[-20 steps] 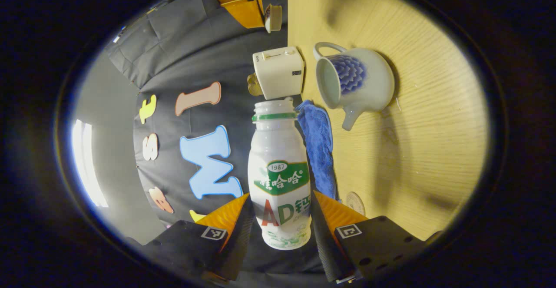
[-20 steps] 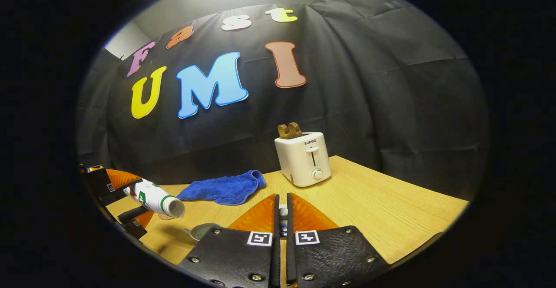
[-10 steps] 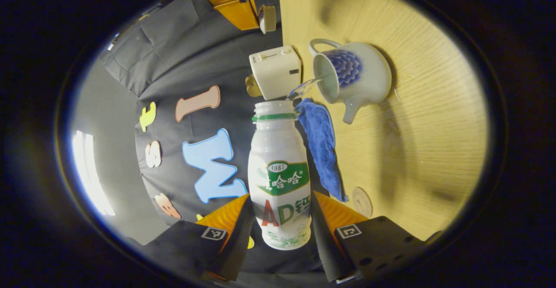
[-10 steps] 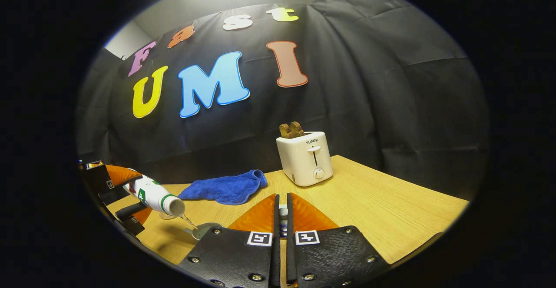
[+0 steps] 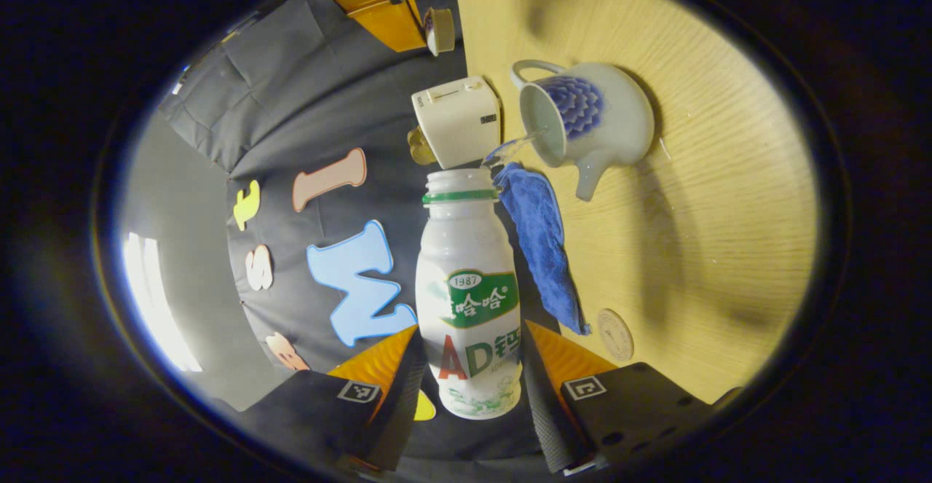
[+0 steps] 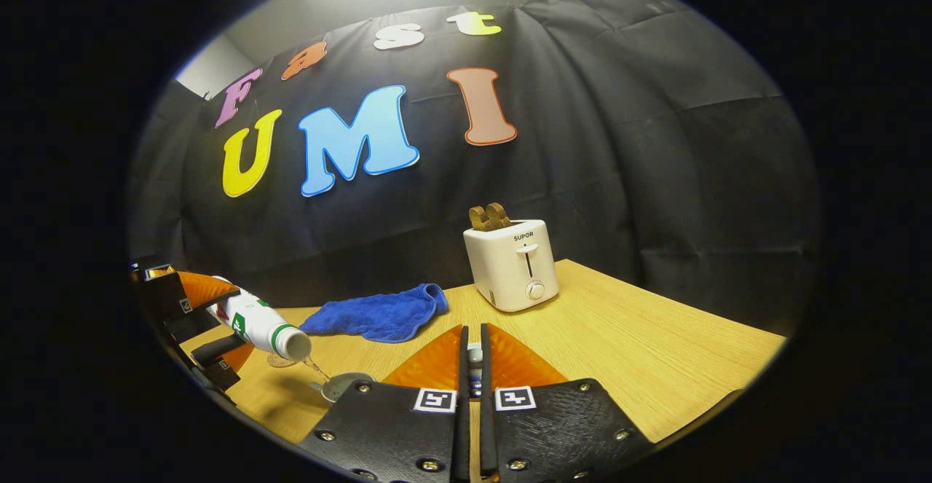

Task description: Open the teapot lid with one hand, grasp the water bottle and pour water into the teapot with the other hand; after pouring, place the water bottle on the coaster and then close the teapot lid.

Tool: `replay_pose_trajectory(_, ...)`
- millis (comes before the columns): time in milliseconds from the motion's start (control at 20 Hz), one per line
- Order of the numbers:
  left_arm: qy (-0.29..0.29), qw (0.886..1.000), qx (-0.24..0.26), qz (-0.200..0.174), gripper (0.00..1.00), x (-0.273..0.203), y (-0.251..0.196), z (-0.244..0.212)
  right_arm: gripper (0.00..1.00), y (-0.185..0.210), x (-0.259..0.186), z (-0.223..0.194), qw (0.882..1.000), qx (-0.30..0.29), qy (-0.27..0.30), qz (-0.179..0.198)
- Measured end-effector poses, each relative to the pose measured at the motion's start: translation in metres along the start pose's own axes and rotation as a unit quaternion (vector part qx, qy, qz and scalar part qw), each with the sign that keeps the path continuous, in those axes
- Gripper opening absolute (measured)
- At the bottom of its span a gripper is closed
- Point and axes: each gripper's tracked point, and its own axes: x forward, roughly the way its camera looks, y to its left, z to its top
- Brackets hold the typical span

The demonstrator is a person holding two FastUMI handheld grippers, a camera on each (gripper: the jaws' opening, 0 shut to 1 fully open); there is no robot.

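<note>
My left gripper is shut on the white water bottle, which is uncapped and tipped towards the teapot. A thin stream of water runs from its mouth into the open white-and-blue teapot on the wooden table. In the right gripper view the tilted bottle pours into the teapot's mouth at the lower left. My right gripper is shut on the knob of the teapot lid, held off to the side of the pot. The round coaster lies near the blue cloth.
A blue cloth lies crumpled between the teapot and the booth wall. A white toaster with toast in it stands at the back of the wooden table. The table's right edge runs close behind the toaster.
One second ago no water was leaving the bottle; the left gripper has tipped it a little more and a stream now runs into the teapot. The right gripper has barely moved.
</note>
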Motion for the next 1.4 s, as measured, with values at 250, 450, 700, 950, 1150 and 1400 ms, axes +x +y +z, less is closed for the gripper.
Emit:
replay_pose_trajectory(250, -0.002, 1.0, 0.008, -0.001, 0.82, 0.004, 0.0, 0.0, 0.05, -0.001, 0.001, -0.001, 1.0, 0.002, 0.0, -0.001)
replay_pose_trajectory(450, -0.003, 1.0, 0.015, -0.001, 0.77, 0.005, -0.001, 0.0, 0.05, -0.001, 0.001, -0.001, 1.0, 0.001, 0.001, -0.001)
replay_pose_trajectory(700, -0.007, 1.0, 0.028, 0.002, 0.75, 0.006, 0.001, 0.002, 0.05, -0.002, 0.001, 0.0, 1.0, 0.002, 0.001, -0.002)
replay_pose_trajectory(950, -0.012, 0.999, 0.046, 0.006, 0.8, 0.008, 0.004, 0.004, 0.05, -0.002, 0.001, -0.001, 1.0, 0.003, 0.001, -0.001)
replay_pose_trajectory(1150, -0.02, 0.998, 0.064, 0.01, 0.71, 0.009, 0.01, 0.008, 0.05, -0.002, 0.001, 0.0, 1.0, 0.006, 0.001, -0.001)
replay_pose_trajectory(1400, -0.028, 0.996, 0.082, 0.01, 0.82, 0.009, 0.01, 0.011, 0.05, -0.002, 0.001, 0.0, 1.0, 0.007, 0.001, 0.0)
